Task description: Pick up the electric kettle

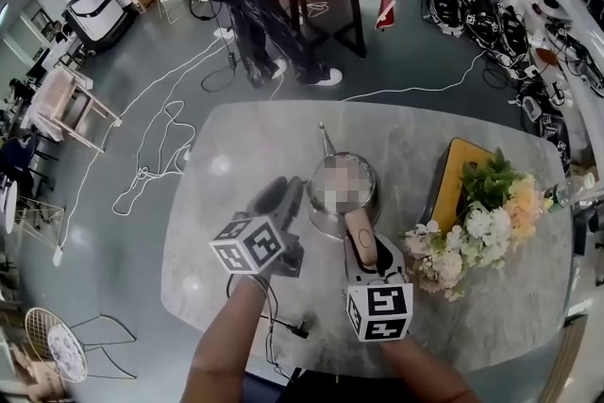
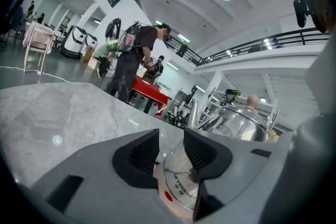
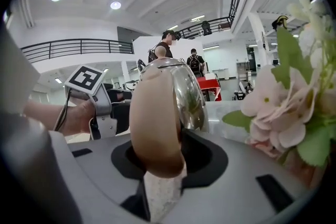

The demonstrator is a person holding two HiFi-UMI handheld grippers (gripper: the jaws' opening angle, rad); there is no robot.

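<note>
While it stands on the table [image 1: 236,156], the shiny kettle [image 1: 321,214] has its handle [image 3: 155,123] squeezed between the right gripper [image 3: 163,160] fingers.
The left gripper [image 2: 170,152] fingers stand apart, with the kettle's bottom just ahead of them. Flowers [image 1: 481,222] lie just right of the right fingers.

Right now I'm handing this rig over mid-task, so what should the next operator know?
Kettle: upright on its base on the marble table.
Left gripper: open, empty, low beside the base.
Right gripper: shut on the handle.
Done: handle gripped.
Left: lift the kettle, probably straight up.
</note>
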